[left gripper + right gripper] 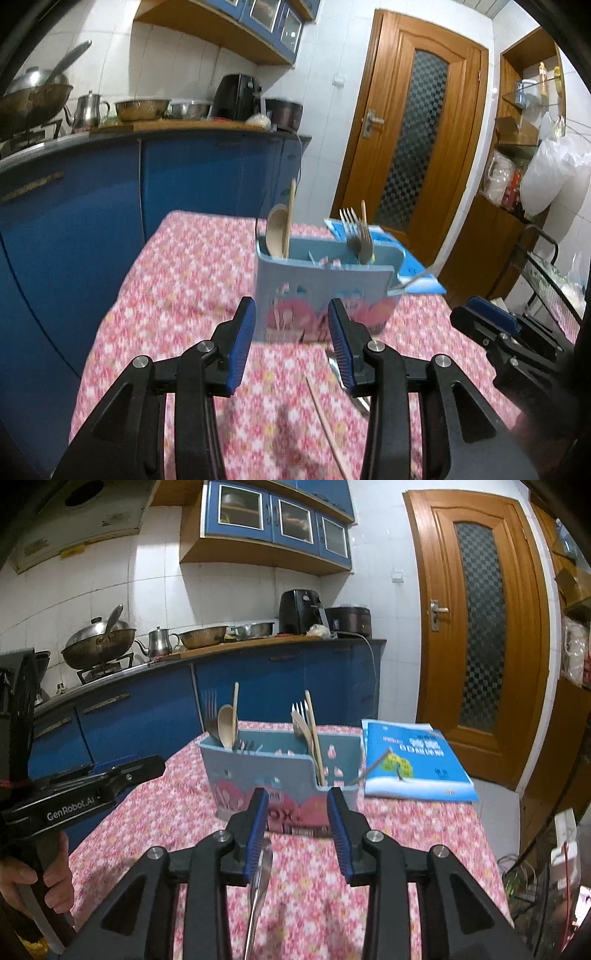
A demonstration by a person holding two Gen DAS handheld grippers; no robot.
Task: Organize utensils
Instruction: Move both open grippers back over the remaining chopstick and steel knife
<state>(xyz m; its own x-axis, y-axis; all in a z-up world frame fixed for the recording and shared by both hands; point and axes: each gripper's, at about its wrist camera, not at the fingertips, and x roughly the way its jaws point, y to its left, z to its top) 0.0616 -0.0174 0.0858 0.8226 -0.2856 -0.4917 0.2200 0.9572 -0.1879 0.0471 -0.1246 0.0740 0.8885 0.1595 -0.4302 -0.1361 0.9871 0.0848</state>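
A light blue utensil holder (325,291) (280,775) stands on the pink floral tablecloth (177,280). It holds a wooden spoon (277,230) (227,722), forks (356,230) (301,720) and wooden chopsticks (314,734). A metal spoon (260,878) lies on the cloth below my right gripper's left finger; it also shows in the left wrist view (345,380). A loose chopstick (325,421) lies beside it. My left gripper (291,343) is open and empty, just before the holder. My right gripper (297,834) is open and empty above the spoon.
A blue book (413,762) (406,258) lies behind and right of the holder. Blue kitchen cabinets (110,206) with pots stand at the left. A wooden door (476,627) is at the right. A black wire rack (550,280) stands past the table's right edge.
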